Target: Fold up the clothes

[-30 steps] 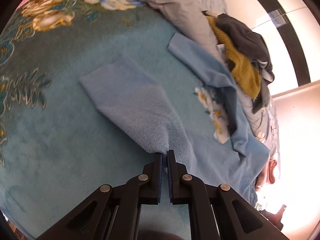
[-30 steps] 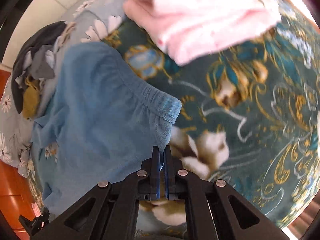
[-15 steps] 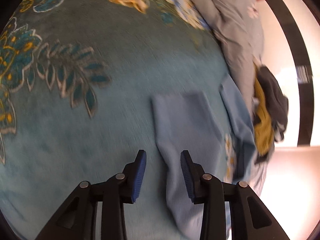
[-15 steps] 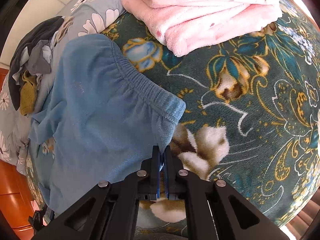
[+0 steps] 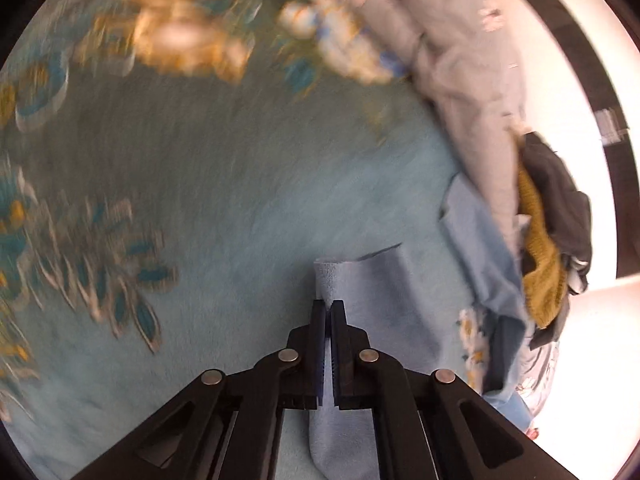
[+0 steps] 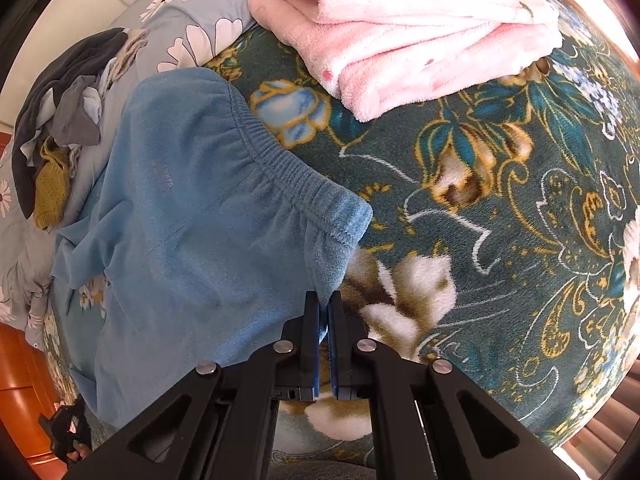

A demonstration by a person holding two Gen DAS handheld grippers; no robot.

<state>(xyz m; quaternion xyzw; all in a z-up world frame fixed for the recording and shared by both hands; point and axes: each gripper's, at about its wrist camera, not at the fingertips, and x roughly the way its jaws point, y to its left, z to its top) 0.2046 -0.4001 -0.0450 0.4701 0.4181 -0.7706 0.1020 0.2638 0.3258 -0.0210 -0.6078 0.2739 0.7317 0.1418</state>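
Blue fleece trousers (image 6: 192,216) lie spread on a floral teal blanket (image 6: 500,208). Their elastic waistband (image 6: 288,168) runs diagonally in the right wrist view. My right gripper (image 6: 328,300) is shut on the waistband corner, which is lifted slightly. In the left wrist view one trouser leg (image 5: 384,300) lies flat on the blanket (image 5: 200,200). My left gripper (image 5: 329,308) is shut on the leg's cuff end, with blue cloth showing between the pads and below them. The other leg (image 5: 480,248) stretches off to the right.
A folded pink fleece garment (image 6: 408,28) sits at the back of the blanket. A heap of dark grey and mustard clothes (image 6: 52,140) lies on a grey flowered quilt (image 6: 168,12); the same heap (image 5: 548,248) shows at right. Orange wood (image 6: 20,364) edges the bed.
My left gripper let go of the trouser leg, opened, moved to its cuff end and shut on it again. The right gripper has kept its hold on the waistband corner.
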